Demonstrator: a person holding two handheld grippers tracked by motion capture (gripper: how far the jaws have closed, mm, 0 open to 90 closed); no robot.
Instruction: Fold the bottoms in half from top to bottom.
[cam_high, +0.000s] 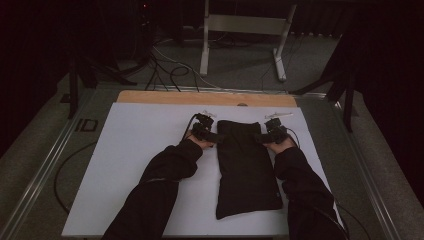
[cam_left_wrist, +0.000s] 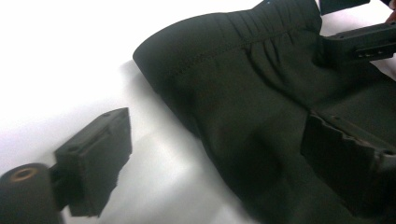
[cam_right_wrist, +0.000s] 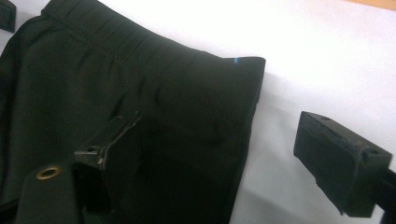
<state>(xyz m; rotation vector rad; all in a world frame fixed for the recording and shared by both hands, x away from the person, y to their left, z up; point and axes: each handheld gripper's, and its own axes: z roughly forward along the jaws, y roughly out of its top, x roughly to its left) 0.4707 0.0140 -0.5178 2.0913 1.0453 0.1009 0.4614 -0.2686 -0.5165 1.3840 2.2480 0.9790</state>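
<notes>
A black folded garment (cam_high: 247, 165) with a gathered waistband at its far end lies lengthwise on the white board (cam_high: 135, 150). My left gripper (cam_high: 214, 136) is at the waistband's left corner. In the left gripper view the garment (cam_left_wrist: 243, 93) passes between the jaws of the left gripper (cam_left_wrist: 219, 149): one jaw is over the white board, the other over the cloth, and neither pad presses on it. My right gripper (cam_high: 260, 137) straddles the opposite corner. In the right gripper view the right gripper (cam_right_wrist: 229, 154) is open across the garment's (cam_right_wrist: 140, 79) edge, near a small blue tag (cam_right_wrist: 236, 59).
A wooden strip (cam_high: 205, 97) borders the board's far edge. Beyond the table, cables (cam_high: 170, 70) lie on the floor near a white metal stand (cam_high: 245, 30). Dark tripod legs (cam_high: 345, 85) stand at the right. The person's sleeves (cam_high: 160, 185) reach in from below.
</notes>
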